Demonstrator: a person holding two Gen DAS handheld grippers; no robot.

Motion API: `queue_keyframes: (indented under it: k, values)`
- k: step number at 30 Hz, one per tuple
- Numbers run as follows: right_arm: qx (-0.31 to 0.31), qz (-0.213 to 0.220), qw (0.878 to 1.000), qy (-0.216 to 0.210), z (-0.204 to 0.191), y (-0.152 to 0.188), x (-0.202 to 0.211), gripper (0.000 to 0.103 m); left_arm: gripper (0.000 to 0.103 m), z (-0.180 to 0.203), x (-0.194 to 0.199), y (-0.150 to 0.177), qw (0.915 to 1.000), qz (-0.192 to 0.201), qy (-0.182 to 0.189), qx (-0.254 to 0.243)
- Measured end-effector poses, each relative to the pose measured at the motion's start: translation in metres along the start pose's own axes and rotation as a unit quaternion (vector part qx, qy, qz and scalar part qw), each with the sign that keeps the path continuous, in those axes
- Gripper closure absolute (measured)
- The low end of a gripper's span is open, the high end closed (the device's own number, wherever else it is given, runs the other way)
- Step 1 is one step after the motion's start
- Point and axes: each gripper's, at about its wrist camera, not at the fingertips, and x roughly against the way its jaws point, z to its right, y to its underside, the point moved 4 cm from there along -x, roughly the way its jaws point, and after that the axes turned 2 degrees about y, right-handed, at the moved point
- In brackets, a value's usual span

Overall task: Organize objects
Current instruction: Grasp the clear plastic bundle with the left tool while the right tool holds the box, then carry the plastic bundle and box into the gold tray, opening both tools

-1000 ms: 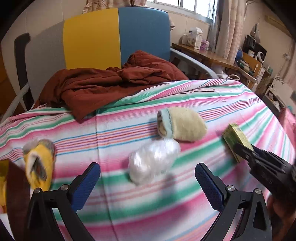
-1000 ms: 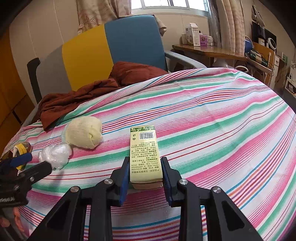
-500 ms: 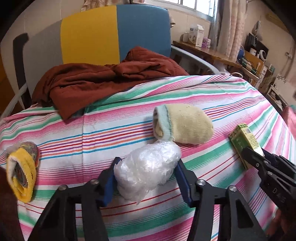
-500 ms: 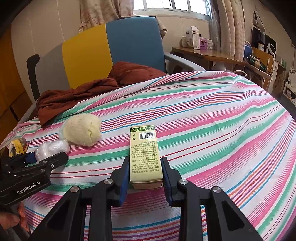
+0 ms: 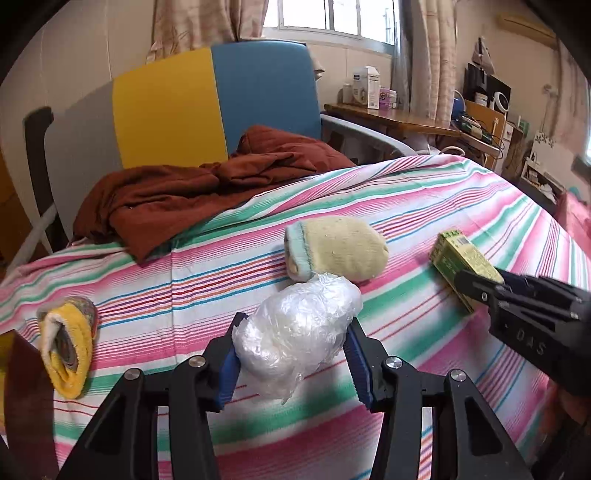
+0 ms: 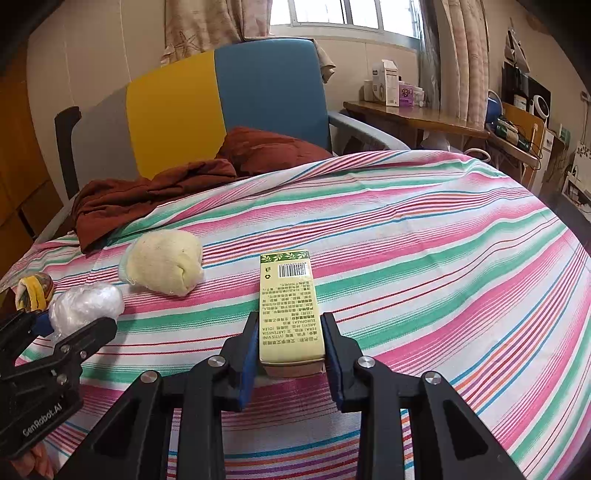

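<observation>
Green box (image 6: 290,314) lies lengthwise away from right gripper (image 6: 291,354), flat.

Soft daylight enters through the bright, overexposed window (image 5: 332,18) behind the chair; shadows are faint. Both fisheye views bend straight lines outward, with dark vignetted corners. Focus is sharp throughout.

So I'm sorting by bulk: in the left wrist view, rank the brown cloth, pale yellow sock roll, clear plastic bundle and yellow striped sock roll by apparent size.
1. Crumpled brown cloth.
2. Clear crinkled plastic bundle and pale yellow sock roll: look alike, and the bundle lies nearer the camera, so unranked.
3. Yellow striped sock roll, though fisheye edge distortion makes this unsure.
</observation>
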Motion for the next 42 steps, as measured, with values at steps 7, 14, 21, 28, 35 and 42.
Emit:
queue_keyframes:
  k: [7,14,21,28,35,42]
  values:
    - [0.007,0.008,1.000,0.005,-0.002,-0.001,0.002,0.072,0.052,0.003,0.010,0.006,0.9999,0.011,-0.005,-0.012]
    - [0.013,0.014,1.000,0.011,-0.004,-0.002,0.004,0.072,0.052,0.004,0.019,0.011,0.9997,0.017,-0.007,-0.016]
    - [0.018,0.017,1.000,0.015,-0.005,-0.002,0.005,0.072,0.052,0.006,0.024,0.014,0.9994,0.024,-0.010,-0.022]
    - [0.021,0.023,0.999,0.018,-0.007,-0.003,0.008,0.072,0.052,0.005,0.028,0.016,0.9993,0.027,-0.012,-0.022]
    - [0.034,0.051,0.998,0.028,-0.011,-0.004,0.020,0.072,0.052,0.005,0.036,0.021,0.9992,0.033,-0.010,-0.022]
    - [0.065,0.042,0.997,0.031,-0.024,-0.004,0.027,0.072,0.052,0.002,0.048,0.028,0.9992,0.035,-0.006,-0.018]
